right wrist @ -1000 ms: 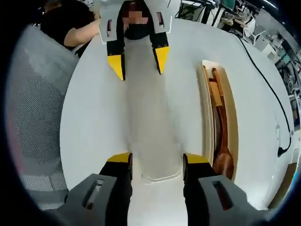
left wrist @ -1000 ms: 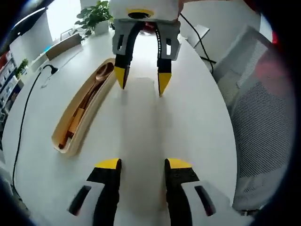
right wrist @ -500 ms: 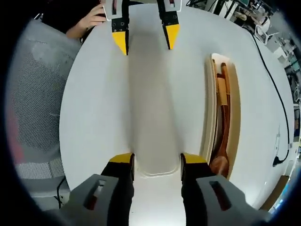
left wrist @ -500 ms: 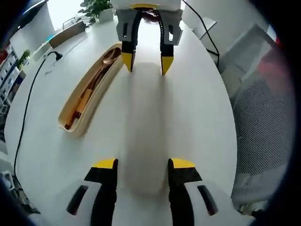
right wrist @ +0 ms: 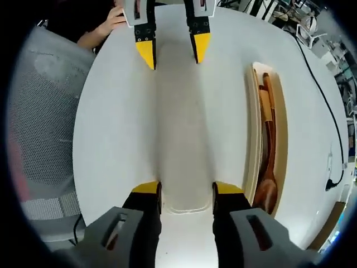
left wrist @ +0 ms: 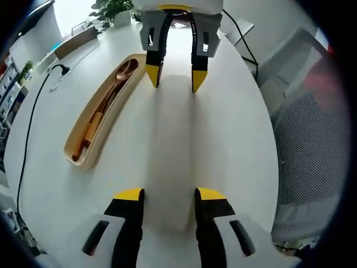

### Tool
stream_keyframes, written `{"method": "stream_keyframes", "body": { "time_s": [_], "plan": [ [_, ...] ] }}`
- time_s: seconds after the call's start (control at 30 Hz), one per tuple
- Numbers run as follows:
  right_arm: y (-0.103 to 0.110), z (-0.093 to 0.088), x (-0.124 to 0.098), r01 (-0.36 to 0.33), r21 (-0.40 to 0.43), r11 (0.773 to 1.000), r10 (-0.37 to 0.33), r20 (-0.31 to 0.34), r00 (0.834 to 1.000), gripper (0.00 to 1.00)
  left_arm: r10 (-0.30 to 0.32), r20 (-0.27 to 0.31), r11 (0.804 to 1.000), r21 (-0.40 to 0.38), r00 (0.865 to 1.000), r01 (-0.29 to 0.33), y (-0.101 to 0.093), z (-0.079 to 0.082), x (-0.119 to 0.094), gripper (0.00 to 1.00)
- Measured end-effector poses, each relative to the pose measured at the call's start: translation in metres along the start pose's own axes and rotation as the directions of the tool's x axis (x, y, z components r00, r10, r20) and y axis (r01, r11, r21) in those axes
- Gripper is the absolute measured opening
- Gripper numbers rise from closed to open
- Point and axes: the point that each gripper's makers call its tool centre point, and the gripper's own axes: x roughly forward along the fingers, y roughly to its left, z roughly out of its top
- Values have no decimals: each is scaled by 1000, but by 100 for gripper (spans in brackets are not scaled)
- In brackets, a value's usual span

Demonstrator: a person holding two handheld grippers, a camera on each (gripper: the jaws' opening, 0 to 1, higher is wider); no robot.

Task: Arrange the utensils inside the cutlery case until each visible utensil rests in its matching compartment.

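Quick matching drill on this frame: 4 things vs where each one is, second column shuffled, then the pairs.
Things:
1. white lid
2. wooden spoon
3. black cable
4. mesh chair

Places:
A. lying inside the open cutlery case
B. off the table edge, on the opposite side of the lid from the case
C. on the table, one end between the jaws of the left gripper, the other between those of the right gripper
D. trailing over the table, beyond the case as seen from the lid

Pairs: 1-C, 2-A, 3-D, 4-B
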Motion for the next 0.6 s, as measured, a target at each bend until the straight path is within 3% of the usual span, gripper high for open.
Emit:
{"method": "stream_keyframes", "body": {
  "time_s": [0.43,0.6],
  "plan": [
    [4,1,-1,-8,18,1000,7,21,1000,34,7,-20,1000,2,1000,-7,4,2,-2,36],
    [9,1,-5,-2,14,1000,2,39,999,33,66,-19,996,67,998,-65,3,1,1,37]
  ]
}}
